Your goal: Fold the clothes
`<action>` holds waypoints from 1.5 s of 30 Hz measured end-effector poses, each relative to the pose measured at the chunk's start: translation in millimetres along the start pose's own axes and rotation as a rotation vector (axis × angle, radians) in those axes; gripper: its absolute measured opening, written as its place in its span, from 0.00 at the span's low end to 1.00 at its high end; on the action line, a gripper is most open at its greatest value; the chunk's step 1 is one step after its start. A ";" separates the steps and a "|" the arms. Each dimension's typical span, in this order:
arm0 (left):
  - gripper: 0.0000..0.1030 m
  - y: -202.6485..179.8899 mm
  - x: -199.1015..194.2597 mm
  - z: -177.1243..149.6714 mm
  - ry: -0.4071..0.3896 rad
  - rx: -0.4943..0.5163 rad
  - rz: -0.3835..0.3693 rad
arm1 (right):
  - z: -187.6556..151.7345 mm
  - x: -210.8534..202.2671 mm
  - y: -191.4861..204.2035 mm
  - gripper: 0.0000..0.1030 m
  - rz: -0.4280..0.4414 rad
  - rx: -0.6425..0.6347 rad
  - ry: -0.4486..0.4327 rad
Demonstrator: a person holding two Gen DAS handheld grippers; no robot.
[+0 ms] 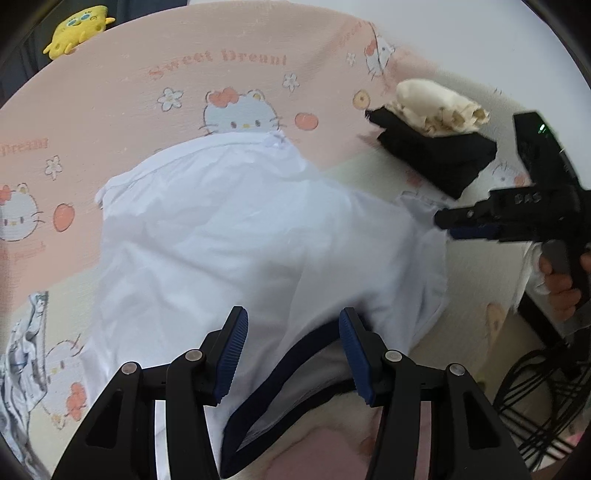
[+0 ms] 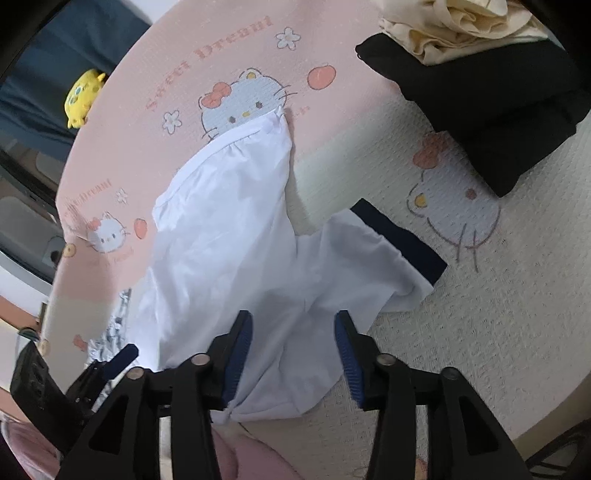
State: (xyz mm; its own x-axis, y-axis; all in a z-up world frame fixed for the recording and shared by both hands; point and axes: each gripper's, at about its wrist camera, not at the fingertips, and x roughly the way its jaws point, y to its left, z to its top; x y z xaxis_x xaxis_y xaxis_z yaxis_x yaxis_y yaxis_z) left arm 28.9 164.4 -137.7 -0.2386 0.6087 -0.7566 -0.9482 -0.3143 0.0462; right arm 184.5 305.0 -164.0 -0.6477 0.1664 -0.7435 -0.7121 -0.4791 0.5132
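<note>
A white T-shirt [image 1: 236, 236] with navy collar [image 1: 280, 373] and navy sleeve cuff [image 2: 399, 236] lies spread and wrinkled on the pink cartoon-cat sheet [image 1: 129, 96]. My left gripper [image 1: 291, 354] is open, its fingers straddling the collar end of the shirt. My right gripper [image 2: 293, 354] is open over the shirt's near edge beside the sleeve [image 2: 362, 266]; it also shows in the left wrist view [image 1: 450, 225]. The left gripper shows at the lower left of the right wrist view [image 2: 122, 360].
A folded black garment [image 1: 436, 155] with a cream one [image 1: 439, 105] on top sits at the right. A yellow plush toy [image 1: 77, 29] lies at the far edge. A patterned grey-white cloth [image 1: 26, 354] lies at the left. Cables [image 1: 546, 398] hang at the lower right.
</note>
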 end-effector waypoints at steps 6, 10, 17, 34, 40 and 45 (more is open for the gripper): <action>0.47 -8.8 8.2 -18.6 0.031 0.097 0.045 | -22.7 -1.8 34.8 0.61 -0.058 -0.139 -0.035; 0.45 -15.1 23.5 -29.0 0.048 0.143 0.061 | -37.6 8.8 66.5 0.62 -0.098 -0.285 -0.032; 0.12 -5.1 24.9 -26.3 0.012 0.090 0.031 | -56.8 27.3 93.9 0.62 -0.041 -0.334 0.011; 0.09 15.2 7.9 -2.3 -0.086 0.036 -0.032 | -69.0 68.4 135.4 0.62 -0.193 -0.564 -0.004; 0.09 28.7 1.7 2.5 -0.115 -0.016 -0.081 | -70.5 72.6 143.2 0.62 -0.313 -0.694 -0.064; 0.09 39.0 -3.7 7.9 -0.144 -0.065 -0.125 | -82.5 69.7 161.0 0.62 -0.412 -0.895 -0.183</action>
State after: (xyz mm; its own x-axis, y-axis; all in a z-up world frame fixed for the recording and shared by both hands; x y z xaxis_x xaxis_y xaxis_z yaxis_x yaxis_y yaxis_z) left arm -8.9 155.7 -128.0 -0.1520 0.7424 -0.6525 -0.9580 -0.2731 -0.0876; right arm 47.1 168.4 -168.6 -0.4818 0.5594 -0.6745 -0.4730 -0.8140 -0.3372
